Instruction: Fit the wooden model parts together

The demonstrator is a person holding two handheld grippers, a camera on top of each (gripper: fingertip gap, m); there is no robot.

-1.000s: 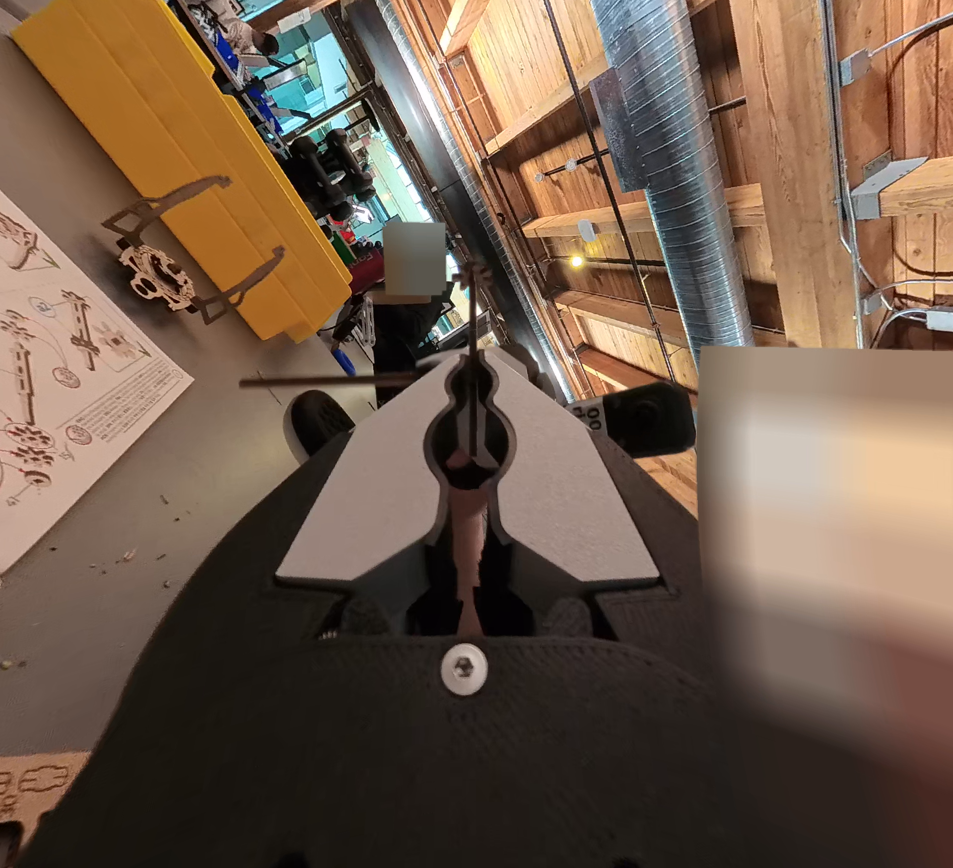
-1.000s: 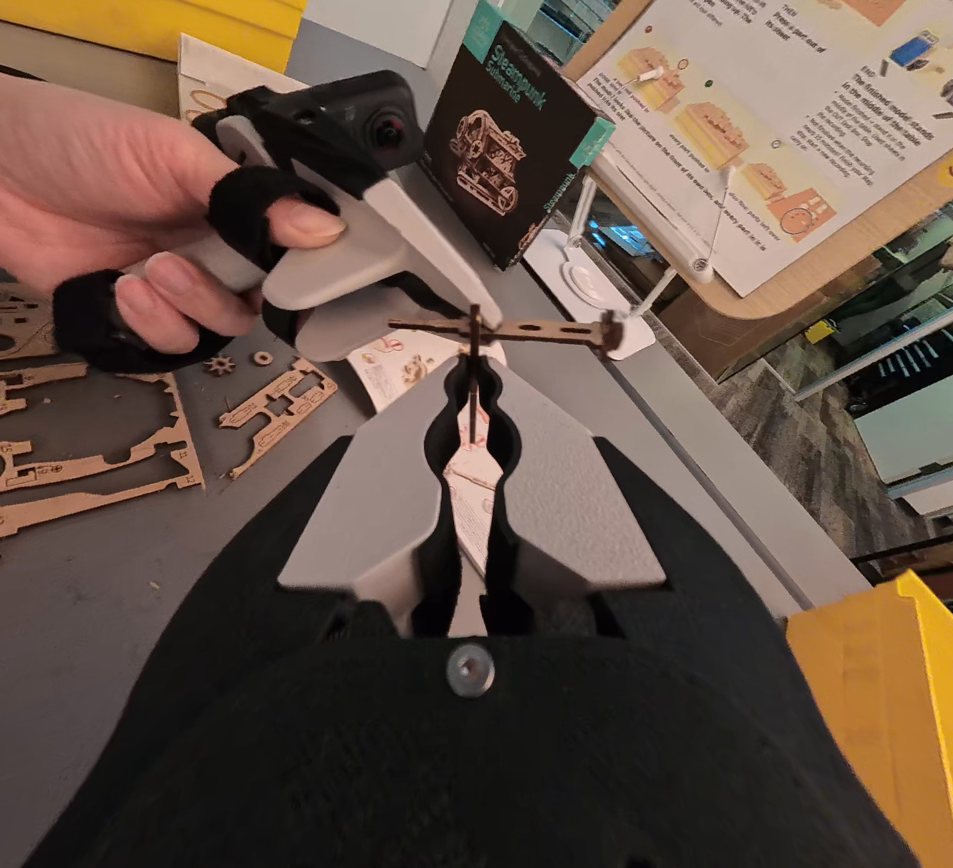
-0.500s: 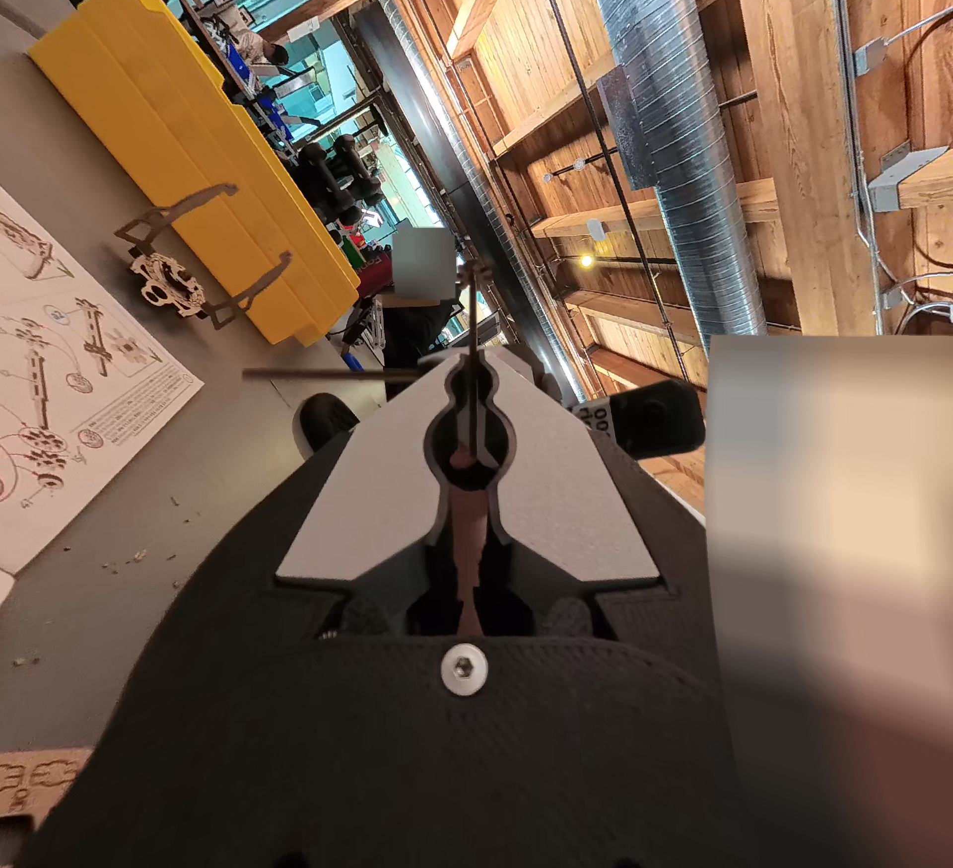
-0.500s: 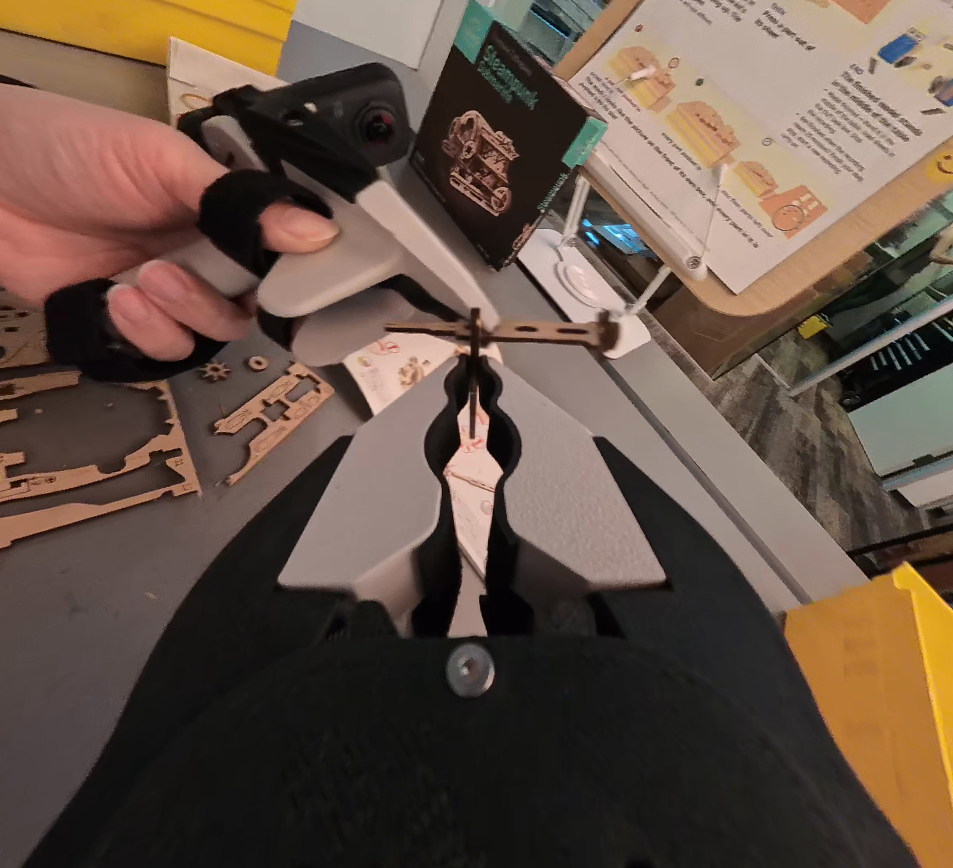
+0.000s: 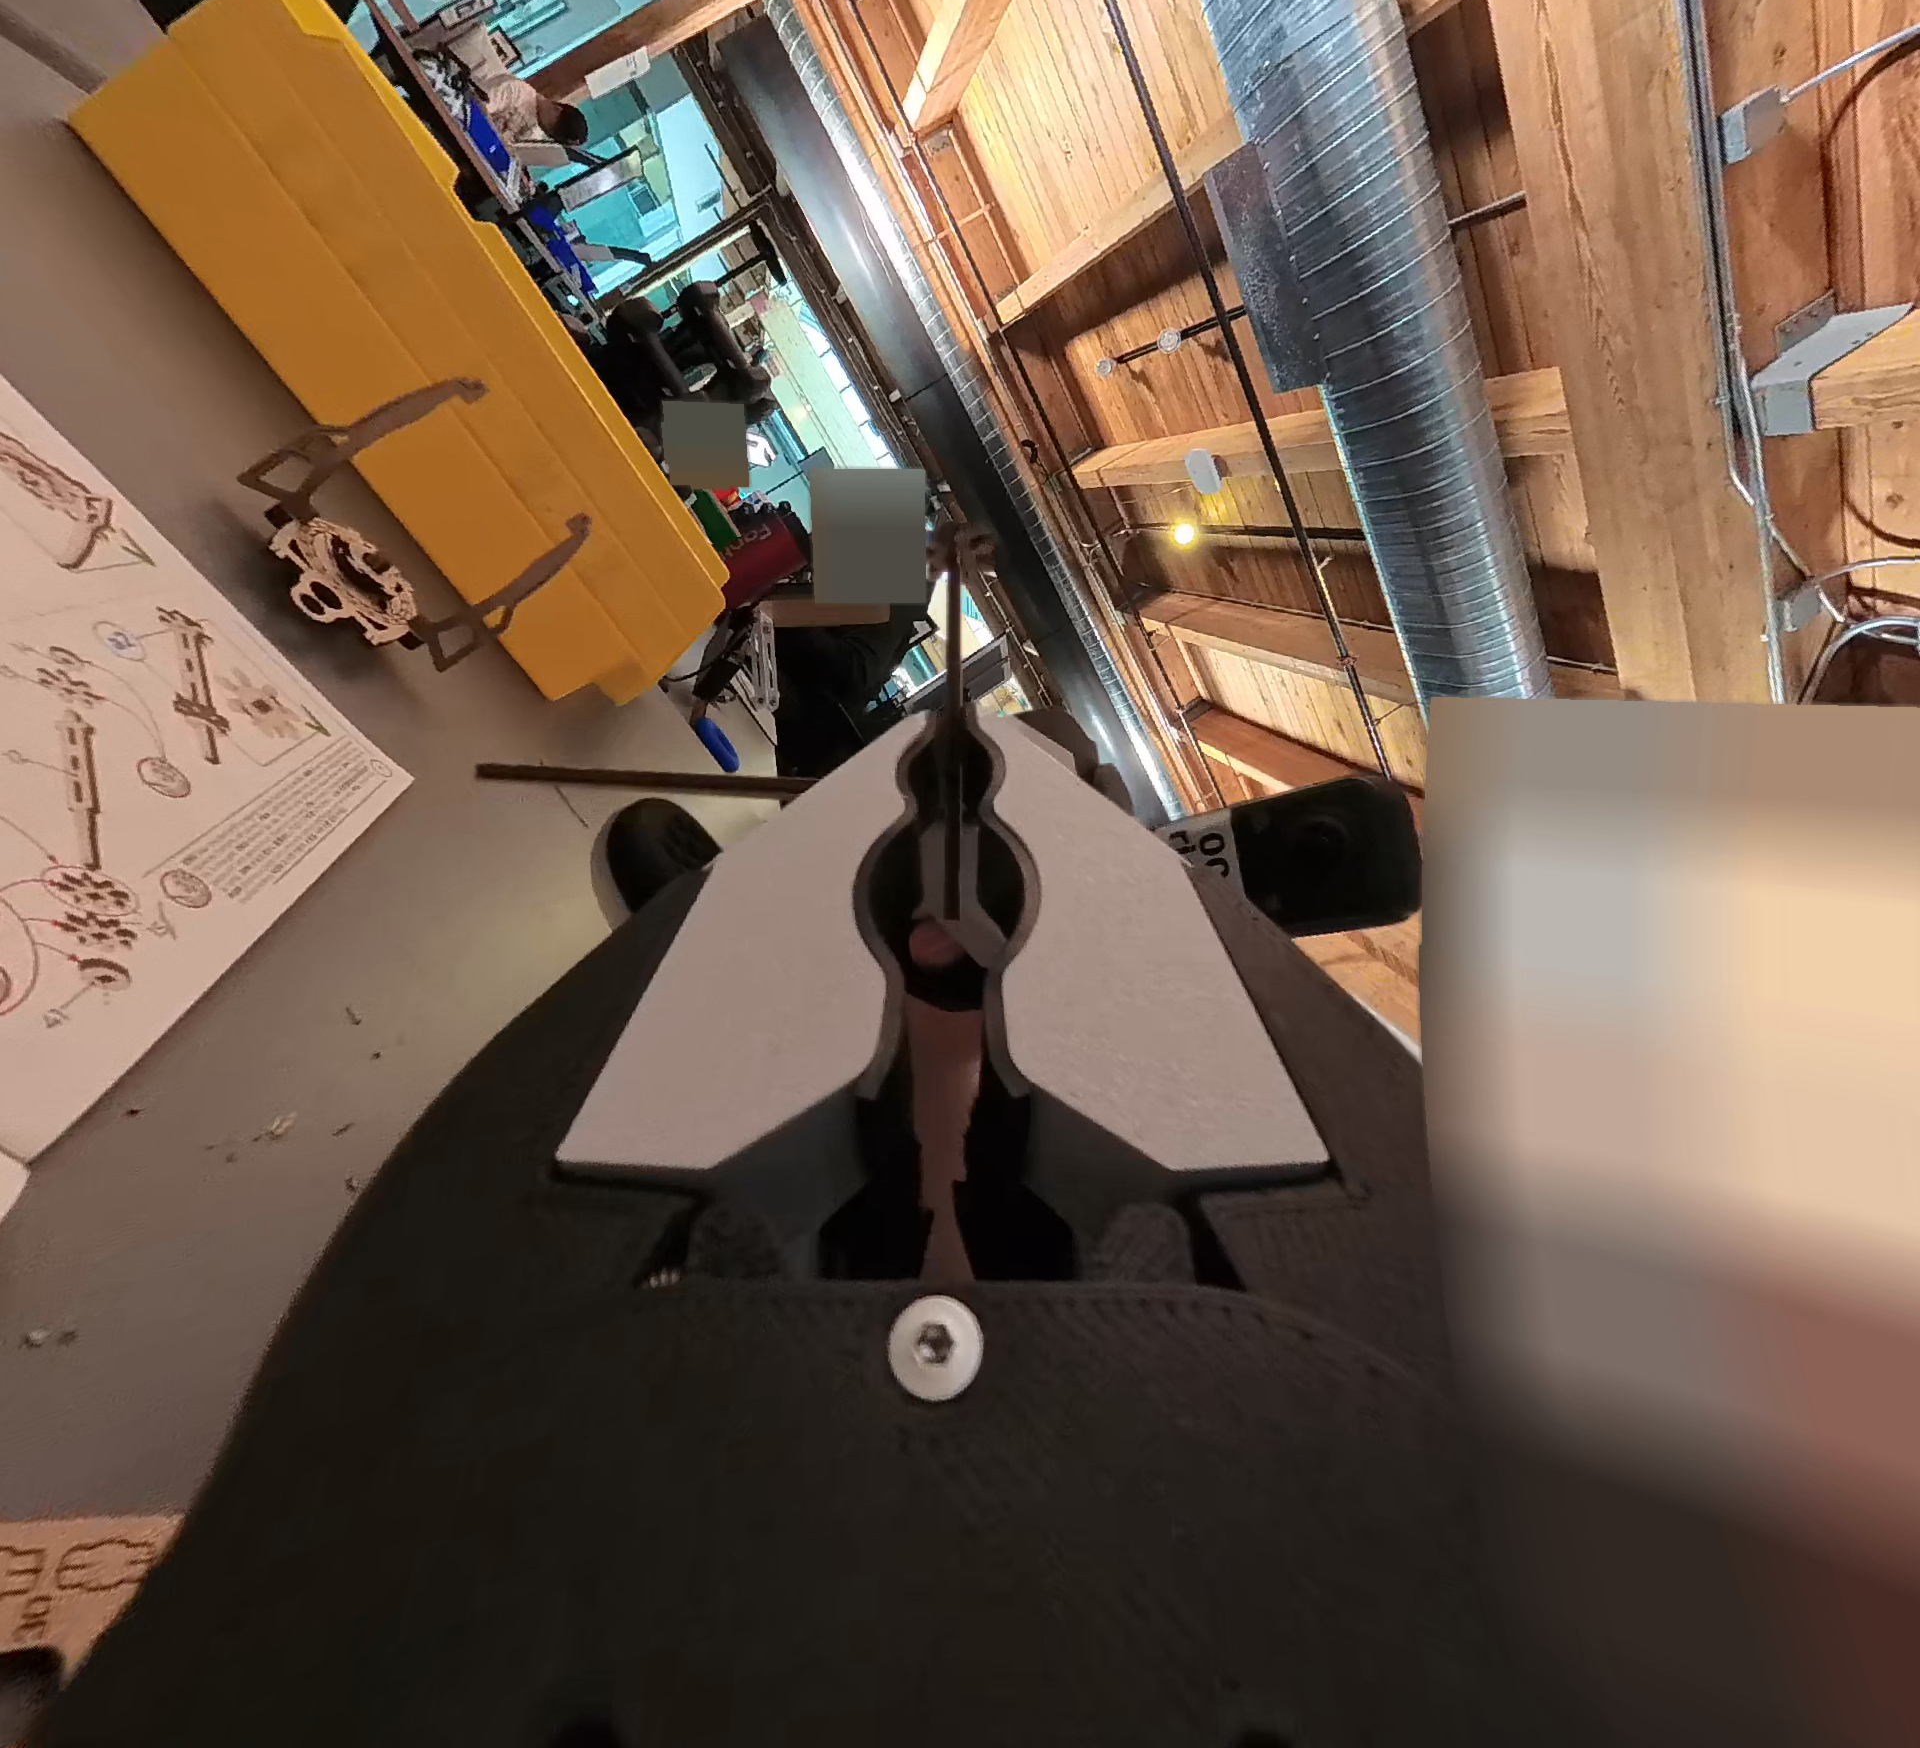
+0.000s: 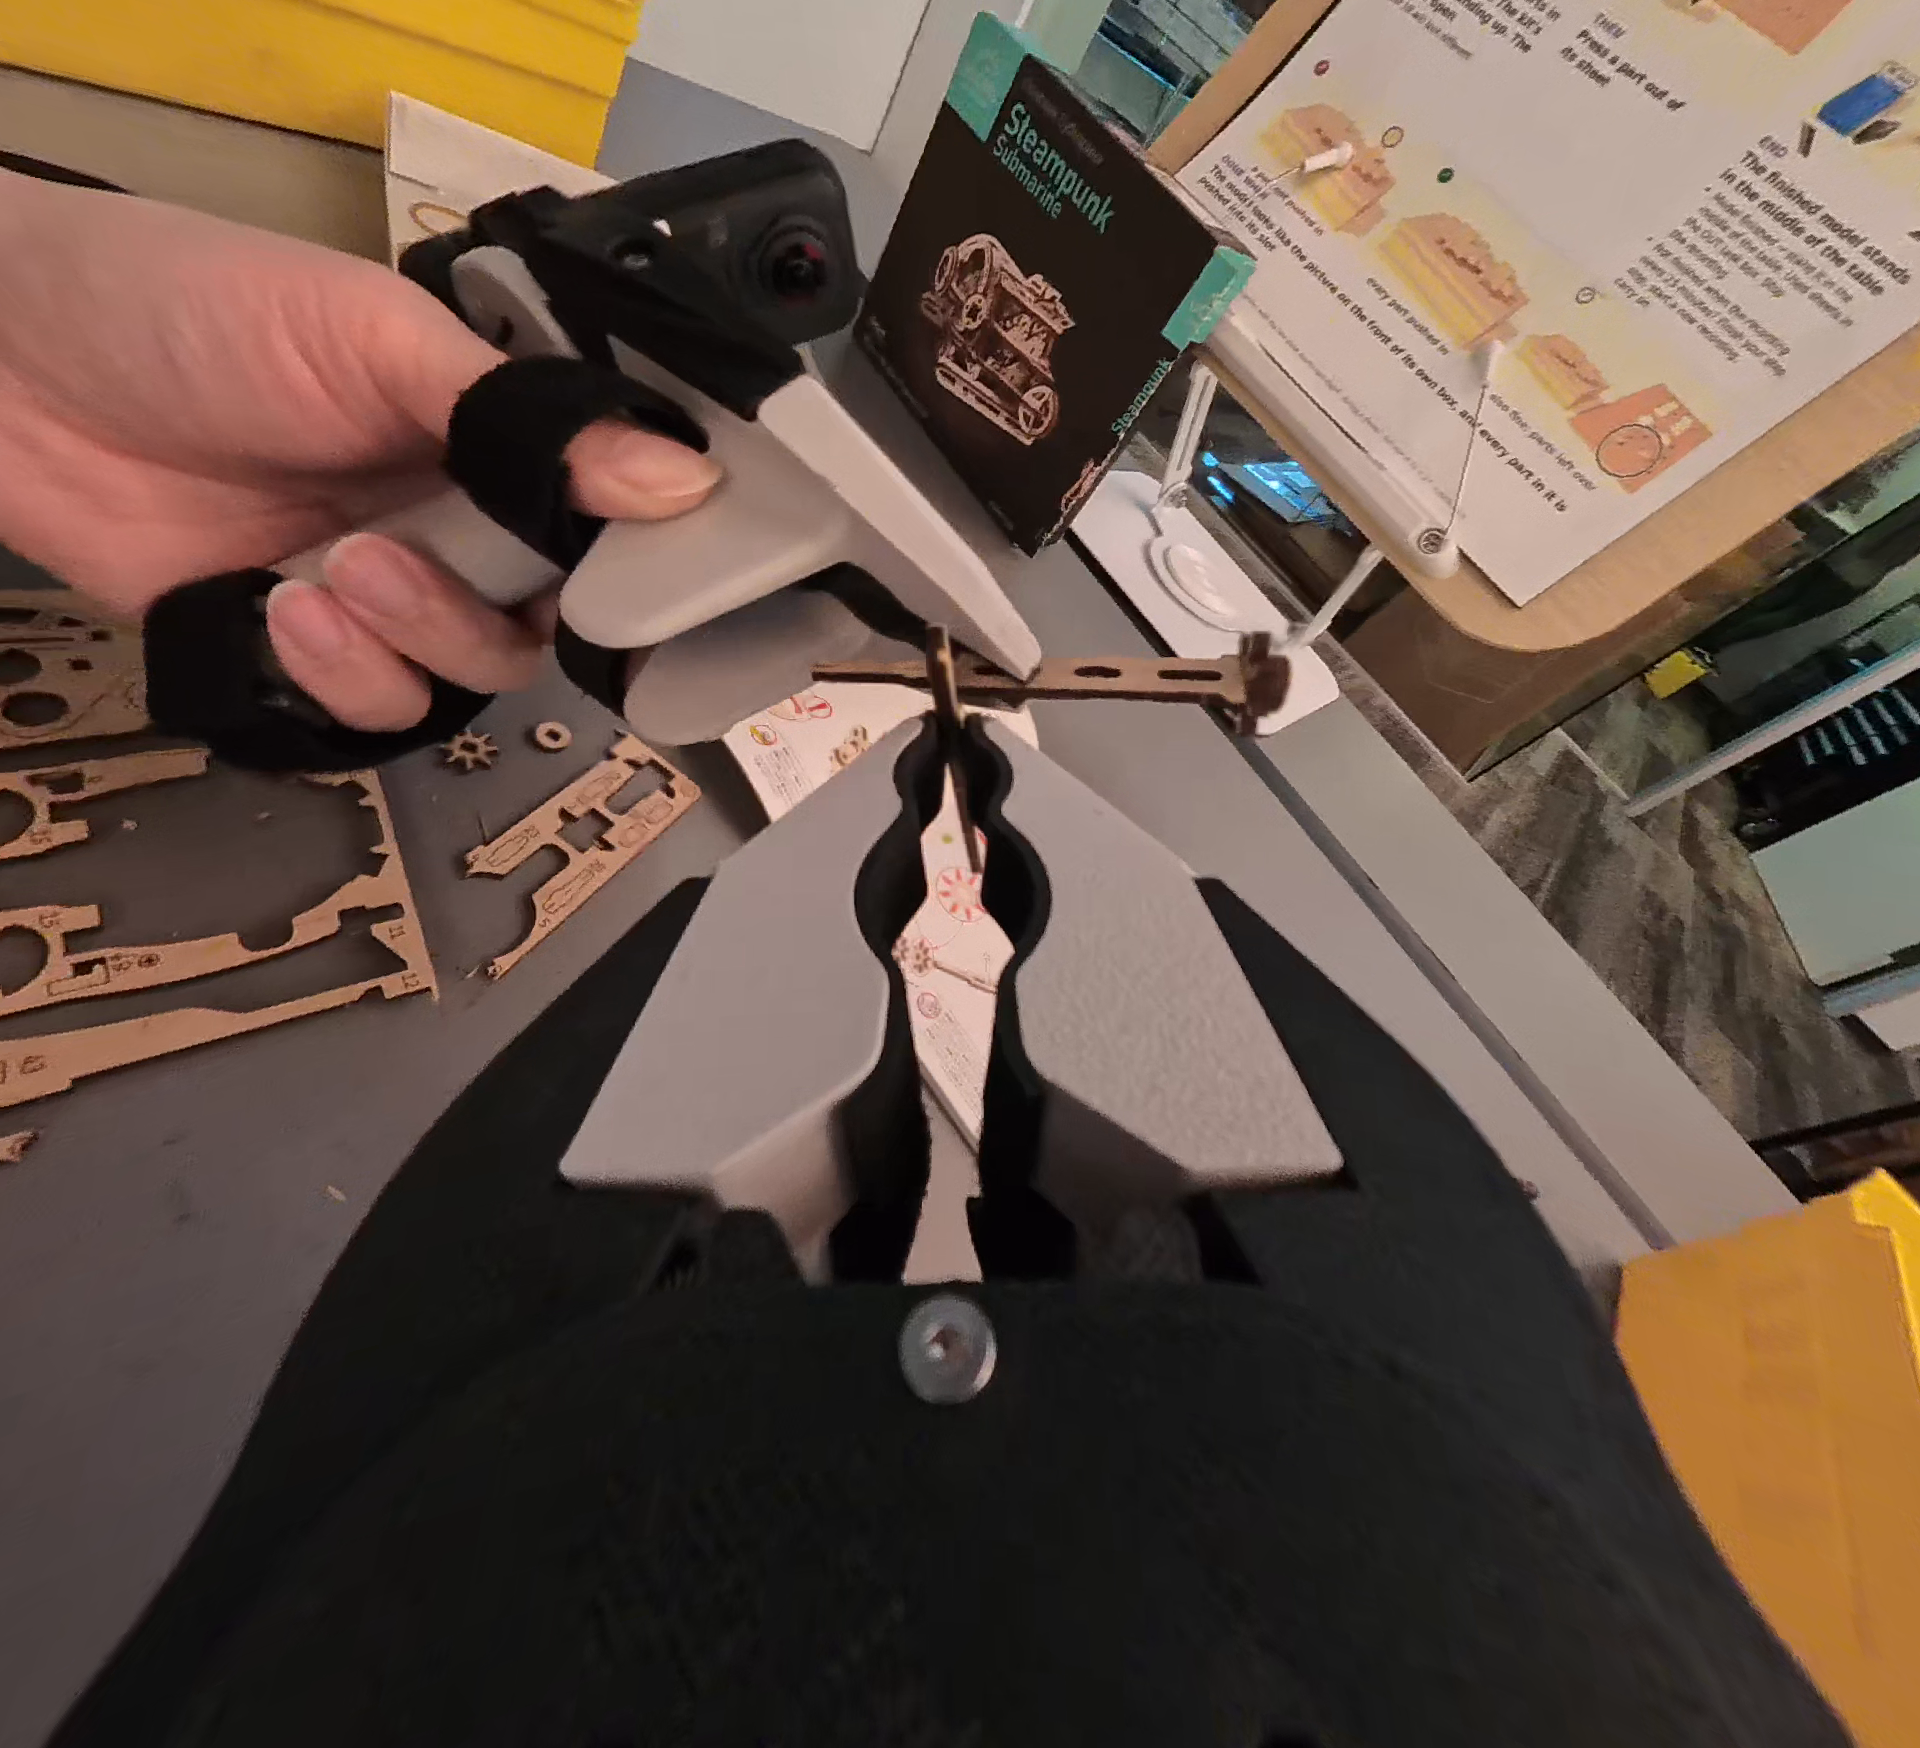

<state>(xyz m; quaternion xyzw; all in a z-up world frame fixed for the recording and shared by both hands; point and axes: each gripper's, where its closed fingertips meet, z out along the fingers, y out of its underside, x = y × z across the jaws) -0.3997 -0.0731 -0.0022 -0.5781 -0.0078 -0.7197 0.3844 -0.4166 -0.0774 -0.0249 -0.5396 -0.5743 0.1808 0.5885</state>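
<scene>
**A:** What did the right wrist view show?

**B:** The right gripper [image 6: 951,732] was closed on a small wooden piece [image 6: 954,742], pinched edge-on between its grey fingers. That piece crossed a long slotted wooden strip [image 6: 1101,678], which lay level in the air above the grey worktop [image 6: 260,1231]. The left gripper [image 6: 997,664], held by a person's hand [image 6: 239,441] with black finger straps, was clamped on the strip near the crossing. A small toothed part [image 6: 1259,675] sat on the strip's far end.

**A:** And the left wrist view?

**B:** It looked up toward a wooden ceiling [image 5: 1143,88] and a silver duct [image 5: 1340,244]. The strip ran edge-on out from between the closed fingers, with the other piece as a dark bar crossing to the left.

**A:** What else lay on the worktop?

**B:** Punched-out wooden sheets [image 6: 156,971] and a loose flat part [image 6: 582,825] to the left, an instruction sheet [image 5: 135,763], a yellow bin [image 5: 395,327], a dark kit box [image 6: 1049,327] standing upright, and a propped instruction board [image 6: 1621,171] behind it.
</scene>
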